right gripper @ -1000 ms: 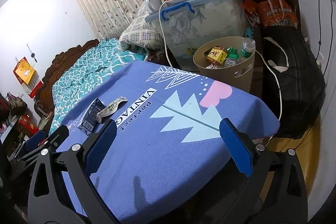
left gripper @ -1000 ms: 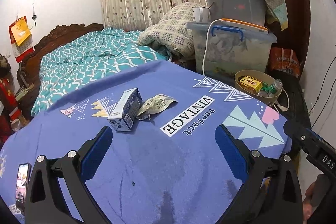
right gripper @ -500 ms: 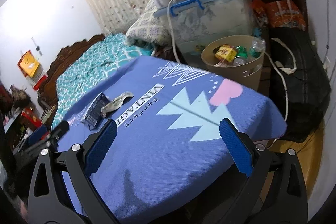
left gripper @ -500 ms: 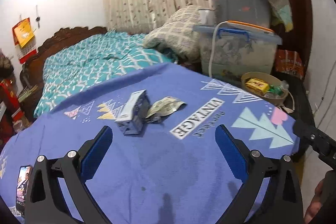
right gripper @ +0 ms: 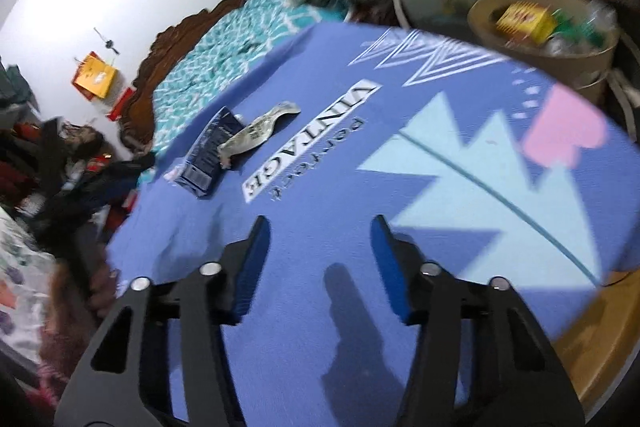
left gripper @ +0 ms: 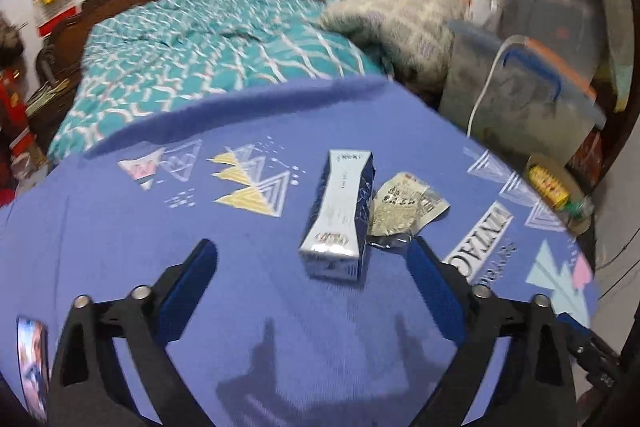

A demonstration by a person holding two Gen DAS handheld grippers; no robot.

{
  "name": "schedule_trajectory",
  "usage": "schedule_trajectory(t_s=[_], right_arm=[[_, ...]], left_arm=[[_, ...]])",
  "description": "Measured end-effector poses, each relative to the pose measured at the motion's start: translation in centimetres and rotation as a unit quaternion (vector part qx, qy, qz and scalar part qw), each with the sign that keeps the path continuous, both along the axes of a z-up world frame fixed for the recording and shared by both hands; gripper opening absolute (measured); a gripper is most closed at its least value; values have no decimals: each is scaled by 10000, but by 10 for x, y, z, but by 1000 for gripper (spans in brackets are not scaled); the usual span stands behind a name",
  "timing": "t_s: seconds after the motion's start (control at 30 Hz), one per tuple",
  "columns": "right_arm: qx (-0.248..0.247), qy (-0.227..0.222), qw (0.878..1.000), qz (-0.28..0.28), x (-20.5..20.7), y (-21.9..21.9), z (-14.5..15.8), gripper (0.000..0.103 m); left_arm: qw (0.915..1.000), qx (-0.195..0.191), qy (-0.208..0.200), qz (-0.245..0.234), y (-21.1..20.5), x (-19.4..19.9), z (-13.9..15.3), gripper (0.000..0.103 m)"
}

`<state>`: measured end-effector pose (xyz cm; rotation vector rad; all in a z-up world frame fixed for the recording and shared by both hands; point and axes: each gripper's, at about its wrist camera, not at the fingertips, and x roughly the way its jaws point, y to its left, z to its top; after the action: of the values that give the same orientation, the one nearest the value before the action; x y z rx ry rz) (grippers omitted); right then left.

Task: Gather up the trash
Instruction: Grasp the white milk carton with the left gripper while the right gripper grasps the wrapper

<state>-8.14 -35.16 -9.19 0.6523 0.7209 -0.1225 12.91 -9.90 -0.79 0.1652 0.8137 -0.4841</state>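
Still empty, left gripper (left gripper: 312, 269) fingers wide before carton (left gripper: 340, 213) on counter (left gripper: 120, 247), right gripper (right gripper: 320, 263) fingers narrower; risk of pinching touching wrapper (left gripper: 404, 205) too.

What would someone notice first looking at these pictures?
Probably the blue and white carton lying on the purple printed cloth, with a crumpled wrapper touching its right side. Next, the tan trash bin past the table's far edge, already holding a yellow box and bottles.
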Motion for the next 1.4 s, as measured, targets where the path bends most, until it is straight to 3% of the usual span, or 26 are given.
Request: schedule_trajectory(t_s=[0.1,0.17,0.23,0.27,0.43,0.5,0.53,0.57,0.67,0.83,1.07,1.23,1.4], right_arm=[[552,9,9981,287,30,-12,-2,49],[697,9,9964,489,56,-17,1,49],[776,139,9947,663,91,-25,2,49],[917,225,9929,724,108,-29,0,50],[1463,523,9850,753,186,-44,-20,48],[1470,520,9847,773,208,-41,-22,48],[1466,509,9848,779,215,-39,-22,44],[1496,481,9842,814,223,-33,-21,26],[1696,548,9775,1130,241,-14,-28,9],[1615,173,9809,1070,202,-4,-8,5],[1694,-267,9764,1314,100,0,10,5],[2040,-330,9631,1726,37,32,-8,5],[2237,-230,9601,1663,23,31,-25,5]], left_arm=[[9990,248,309,-195,-25,25,-24,78],[9976,380,539,-214,-36,41,-41,61],[9959,372,801,-219,-39,52,-51,53],[9946,251,979,-228,-39,56,-55,52],[9955,349,837,-268,-42,51,-57,51],[9955,325,853,-260,-41,50,-57,51],[9954,321,860,-259,-41,50,-57,50],[9954,329,856,-259,-41,50,-57,50],[9956,381,817,-259,-42,47,-54,50],[9954,138,928,-210,-18,25,-48,49],[9953,-63,955,-108,30,-38,-43,49],[9959,-204,883,-82,47,-79,-38,49],[9966,-60,821,-40,46,-101,-47,49]])
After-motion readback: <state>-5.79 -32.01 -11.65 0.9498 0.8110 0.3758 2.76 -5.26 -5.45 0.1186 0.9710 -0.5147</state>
